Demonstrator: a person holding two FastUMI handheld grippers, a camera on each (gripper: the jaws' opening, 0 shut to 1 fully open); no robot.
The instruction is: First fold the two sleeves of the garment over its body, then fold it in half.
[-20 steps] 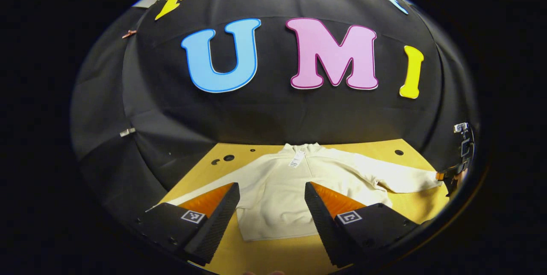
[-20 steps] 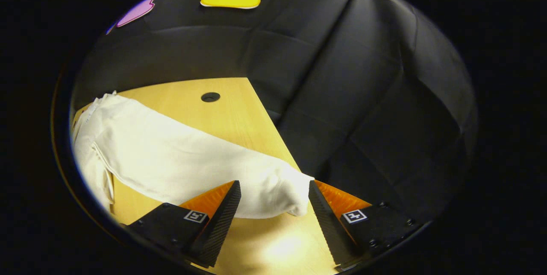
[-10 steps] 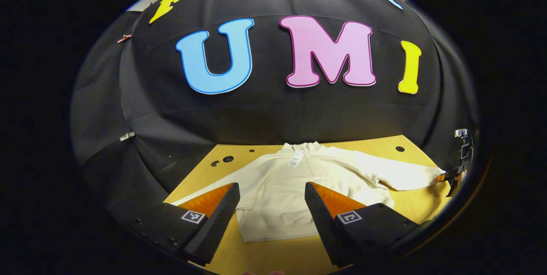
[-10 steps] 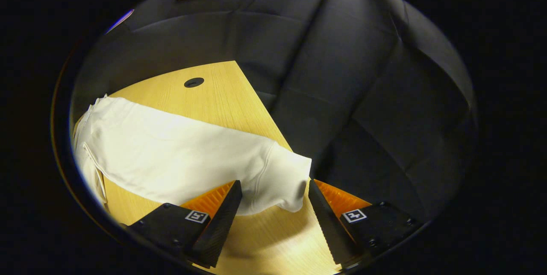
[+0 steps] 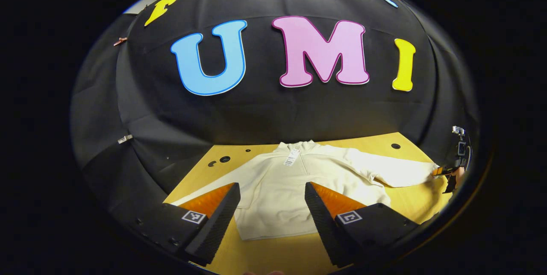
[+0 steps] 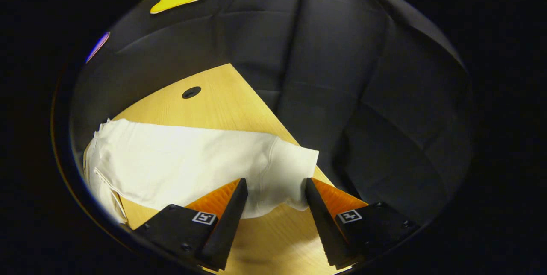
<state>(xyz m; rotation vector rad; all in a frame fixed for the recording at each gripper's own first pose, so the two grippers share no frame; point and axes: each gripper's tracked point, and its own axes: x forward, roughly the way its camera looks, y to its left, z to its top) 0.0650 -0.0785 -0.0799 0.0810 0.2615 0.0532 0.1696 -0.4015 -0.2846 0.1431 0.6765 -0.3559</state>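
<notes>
A cream sweatshirt (image 5: 277, 189) lies flat on the wooden table (image 5: 273, 253), neck toward the wall, both sleeves spread out. My left gripper (image 5: 272, 191) hovers open over its lower body, touching nothing. Its right sleeve (image 5: 393, 172) reaches toward the table's right edge, where the other gripper (image 5: 455, 168) shows small beside the cuff. In the right gripper view, the sleeve (image 6: 192, 159) runs in from the left and its cuff (image 6: 295, 164) lies between the fingers of my right gripper (image 6: 274, 185). Those fingers stand open on either side of the cuff, with a gap showing.
The table's right edge (image 6: 273, 121) runs just past the cuff, with the black wall cloth close behind. Round holes (image 5: 224, 159) sit in the tabletop at the back left, and another hole (image 6: 191, 92) lies beyond the sleeve. A label (image 5: 292, 157) hangs at the neck.
My right gripper has moved in over the cuff, and its fingers have narrowed a little around it. The left gripper has drifted only slightly.
</notes>
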